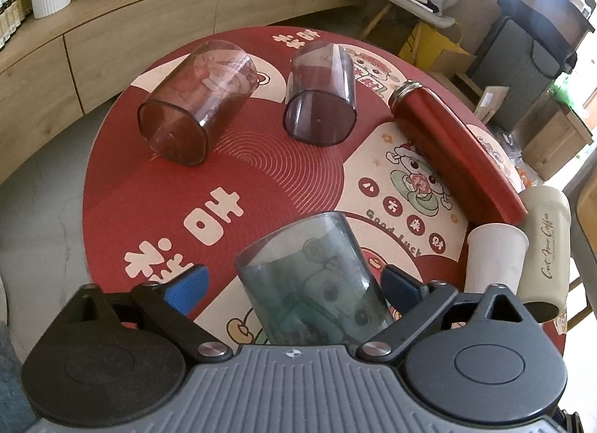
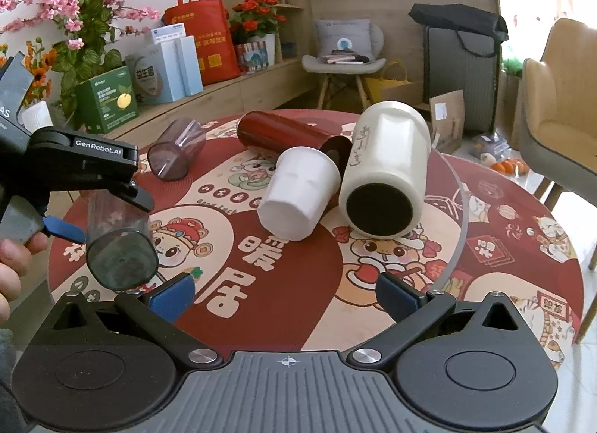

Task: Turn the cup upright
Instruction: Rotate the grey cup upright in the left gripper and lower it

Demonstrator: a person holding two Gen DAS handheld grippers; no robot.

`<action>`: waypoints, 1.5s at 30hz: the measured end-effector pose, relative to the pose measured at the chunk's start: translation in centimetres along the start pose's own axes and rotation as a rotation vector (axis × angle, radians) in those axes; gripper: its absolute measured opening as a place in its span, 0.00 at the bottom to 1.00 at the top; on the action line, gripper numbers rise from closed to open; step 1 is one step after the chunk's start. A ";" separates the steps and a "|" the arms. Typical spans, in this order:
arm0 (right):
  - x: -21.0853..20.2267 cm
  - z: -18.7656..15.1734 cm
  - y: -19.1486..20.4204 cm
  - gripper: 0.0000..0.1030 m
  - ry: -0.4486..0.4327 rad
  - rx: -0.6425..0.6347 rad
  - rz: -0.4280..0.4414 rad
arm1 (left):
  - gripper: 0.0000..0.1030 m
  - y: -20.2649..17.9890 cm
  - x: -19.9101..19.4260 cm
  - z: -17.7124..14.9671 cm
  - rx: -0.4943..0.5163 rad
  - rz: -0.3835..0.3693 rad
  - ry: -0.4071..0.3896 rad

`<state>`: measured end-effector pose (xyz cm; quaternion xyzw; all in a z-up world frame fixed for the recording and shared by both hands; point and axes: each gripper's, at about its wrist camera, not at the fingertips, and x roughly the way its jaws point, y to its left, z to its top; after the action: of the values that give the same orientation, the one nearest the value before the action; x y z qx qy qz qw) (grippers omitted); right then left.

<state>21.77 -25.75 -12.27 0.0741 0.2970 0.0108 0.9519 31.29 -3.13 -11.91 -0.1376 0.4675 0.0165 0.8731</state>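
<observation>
Round red counter (image 1: 261, 187) with cartoon print, seen from two wrist views. Left tongs (image 1: 294, 284) spread wide around a teal cup (image 1: 313, 284); right pad (image 1: 399, 284) touching or nearly touching the cup wall, left pad (image 1: 186, 289) standing clear of it, so no firm grip visible. In the right wrist view, same cup (image 2: 119, 242) raised and tilted, base facing the camera, near the counter's left edge, between the left tongs' (image 2: 93, 209) blue pads. Right tongs (image 2: 287, 295) spread wide, holding nothing, hovering over the near middle of the counter.

Lying on their sides: brown cup (image 1: 194, 104) and purple cup (image 1: 321, 93) toward the far edge, well apart from the teal one. Red flask (image 1: 455, 149) along the right edge, touching a white paper cup (image 2: 298, 198) and a cream tumbler (image 2: 384, 175), all three bunched together.

Open room: red centre of the counter between the teal cup and the far cups, and the near right quarter in the right wrist view. Wooden shelf (image 1: 149, 34) beyond the far edge; tan chair (image 2: 559, 116) off the right side.
</observation>
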 end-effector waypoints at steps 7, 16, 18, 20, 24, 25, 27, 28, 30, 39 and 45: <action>0.1 0.0 -0.1 1.00 -0.002 0.009 0.008 | 0.81 -0.3 -1.0 -0.4 0.025 -0.027 -0.038; -0.1 -0.1 -0.3 1.00 -0.002 0.015 0.010 | 0.78 -1.1 -3.4 -0.3 0.129 -0.016 -0.141; -0.1 0.0 -0.4 1.00 -0.005 0.020 0.013 | 0.75 -1.5 -4.0 -0.7 0.168 -0.012 -0.175; -0.3 0.0 -0.4 1.00 -0.009 0.021 0.017 | 0.73 -1.9 -4.4 -1.0 0.200 -0.007 -0.193; -0.2 0.0 -0.4 1.00 -0.003 0.020 0.019 | 0.72 -2.7 -4.8 -1.4 0.260 0.007 -0.216; -0.2 0.0 -0.4 1.00 -0.004 0.020 0.020 | 0.71 -2.9 -4.8 -1.5 0.272 0.012 -0.221; -0.2 0.0 -0.4 1.00 -0.007 0.020 0.019 | 0.71 -3.1 -4.9 -1.7 0.292 0.013 -0.230; -0.3 0.0 -0.4 1.00 -0.008 0.021 0.020 | 0.71 -3.2 -5.0 -1.8 0.304 0.012 -0.235; -0.3 0.0 -0.4 1.00 -0.008 0.025 0.020 | 0.71 -3.4 -5.2 -2.2 0.329 0.018 -0.246; -0.3 0.0 -0.5 1.00 -0.008 0.025 0.022 | 0.71 -2.9 -5.4 -2.9 0.345 0.030 -0.238; -0.2 0.0 -0.5 1.00 -0.007 0.025 0.022 | 0.69 -3.0 -5.1 -3.2 0.335 0.006 -0.210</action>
<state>21.57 -26.24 -12.18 0.0895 0.2931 0.0172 0.9517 26.30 -6.27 -8.70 0.0136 0.3705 -0.0450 0.9277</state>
